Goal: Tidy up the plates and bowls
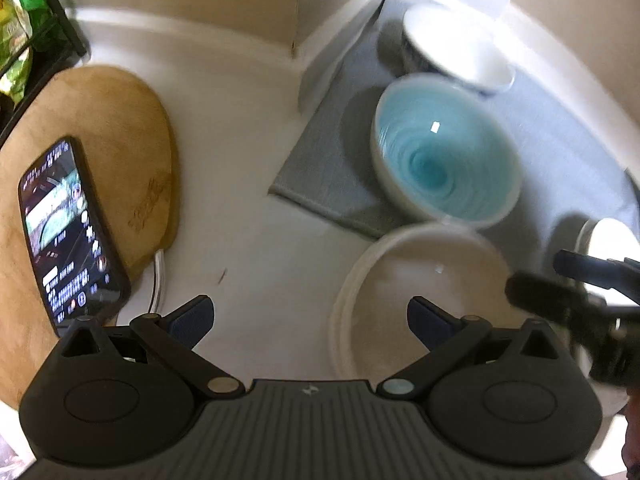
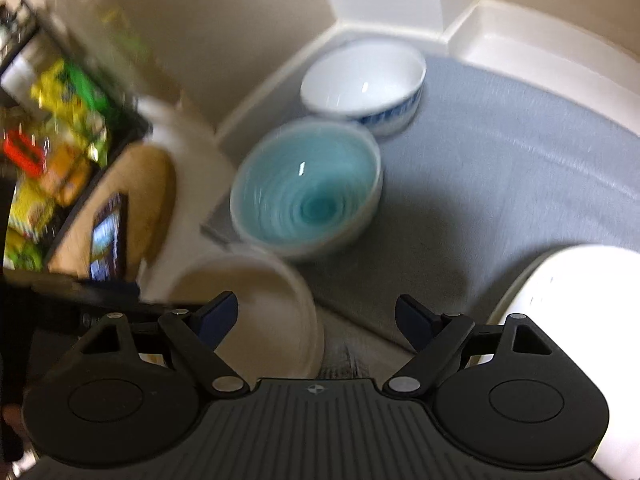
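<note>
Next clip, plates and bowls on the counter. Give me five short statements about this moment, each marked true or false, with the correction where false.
1. The blue bowl stands upright on the grey mat. True.
2. The left gripper is shut on the cream plate. False: its jaws stand open with nothing between them.
3. A phone with its screen lit lies on the wooden board. True.
4. The white bowl is stacked inside the blue bowl. False: it stands behind it on the mat.
5. The right gripper holds a bowl. False: it is open and holds nothing.
</note>
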A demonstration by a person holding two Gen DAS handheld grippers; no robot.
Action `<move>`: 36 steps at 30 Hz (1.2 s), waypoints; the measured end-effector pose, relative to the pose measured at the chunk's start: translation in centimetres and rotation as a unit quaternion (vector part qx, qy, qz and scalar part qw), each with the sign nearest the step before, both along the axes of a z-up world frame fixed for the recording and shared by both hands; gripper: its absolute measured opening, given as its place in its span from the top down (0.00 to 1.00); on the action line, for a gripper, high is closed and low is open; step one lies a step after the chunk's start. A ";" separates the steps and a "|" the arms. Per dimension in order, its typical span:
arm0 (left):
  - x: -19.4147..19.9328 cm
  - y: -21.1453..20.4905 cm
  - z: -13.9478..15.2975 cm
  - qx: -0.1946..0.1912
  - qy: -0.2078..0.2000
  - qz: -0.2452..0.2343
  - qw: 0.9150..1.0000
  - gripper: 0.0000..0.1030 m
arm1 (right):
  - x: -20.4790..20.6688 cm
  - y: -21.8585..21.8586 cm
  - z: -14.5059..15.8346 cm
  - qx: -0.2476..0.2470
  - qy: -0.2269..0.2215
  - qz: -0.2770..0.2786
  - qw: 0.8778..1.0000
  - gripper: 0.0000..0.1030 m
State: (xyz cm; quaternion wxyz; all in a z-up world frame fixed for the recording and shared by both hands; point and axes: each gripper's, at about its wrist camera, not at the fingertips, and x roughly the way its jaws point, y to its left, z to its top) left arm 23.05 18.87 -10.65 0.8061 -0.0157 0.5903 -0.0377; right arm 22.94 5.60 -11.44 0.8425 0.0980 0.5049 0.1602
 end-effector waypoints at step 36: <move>7.3 -2.6 -0.5 -0.071 -0.039 0.012 0.997 0.87 | 7.4 -0.4 -2.1 -0.014 0.002 -0.026 1.000 0.82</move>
